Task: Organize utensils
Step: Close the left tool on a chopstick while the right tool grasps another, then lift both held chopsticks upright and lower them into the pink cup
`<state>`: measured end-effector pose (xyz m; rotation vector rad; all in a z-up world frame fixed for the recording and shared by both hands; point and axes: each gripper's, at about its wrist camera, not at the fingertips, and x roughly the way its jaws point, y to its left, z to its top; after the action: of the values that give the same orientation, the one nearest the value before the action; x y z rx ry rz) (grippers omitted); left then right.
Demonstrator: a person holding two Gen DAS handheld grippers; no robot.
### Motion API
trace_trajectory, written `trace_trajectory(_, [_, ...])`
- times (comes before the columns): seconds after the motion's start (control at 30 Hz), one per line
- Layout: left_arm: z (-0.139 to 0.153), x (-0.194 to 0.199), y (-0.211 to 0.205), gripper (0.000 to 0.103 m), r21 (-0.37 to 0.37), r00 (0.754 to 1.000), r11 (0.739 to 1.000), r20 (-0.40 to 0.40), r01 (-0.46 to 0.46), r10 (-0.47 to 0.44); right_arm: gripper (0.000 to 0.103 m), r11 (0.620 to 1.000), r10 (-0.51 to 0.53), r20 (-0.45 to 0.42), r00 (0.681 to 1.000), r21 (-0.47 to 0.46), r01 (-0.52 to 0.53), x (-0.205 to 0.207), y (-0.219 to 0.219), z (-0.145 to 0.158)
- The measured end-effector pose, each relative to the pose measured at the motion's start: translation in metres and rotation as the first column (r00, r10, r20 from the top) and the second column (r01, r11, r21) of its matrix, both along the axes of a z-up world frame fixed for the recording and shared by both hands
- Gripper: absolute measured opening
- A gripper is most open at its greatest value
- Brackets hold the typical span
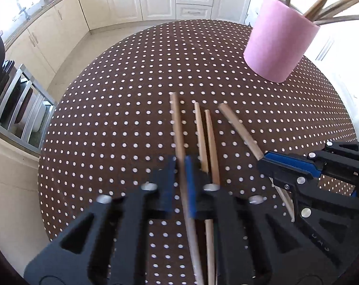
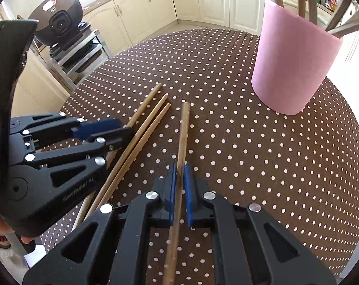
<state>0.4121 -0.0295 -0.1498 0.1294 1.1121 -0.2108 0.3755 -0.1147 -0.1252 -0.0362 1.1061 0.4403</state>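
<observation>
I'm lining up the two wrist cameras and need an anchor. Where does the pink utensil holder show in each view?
Left wrist view: the pink utensil holder stands at upper right, on the far part of the dotted tablecloth, wooden handles sticking out of it.
Right wrist view: the holder is again at upper right, larger.
Shared landmark: four wooden sticks lying in front of the grippers, such as the rightmost one.
</observation>
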Motion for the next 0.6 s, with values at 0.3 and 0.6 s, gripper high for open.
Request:
trace_trajectory(0.3, [0.036,-0.036,-0.001,0.006,-0.001,0.998,1.000,0.070,0.009,-0.009,0.005,0.999,-0.004,0.064,0.998,0.050,0.001,-0.022,-0.019,0.033])
trace_trajectory(0.6, [0.126,-0.087,0.004,0.006,-0.048,0.972,0.999,0.235,0.025,-0.013,0.005,0.994,-0.020,0.194,0.981,0.112,-0.002,-0.063,-0.040,0.097])
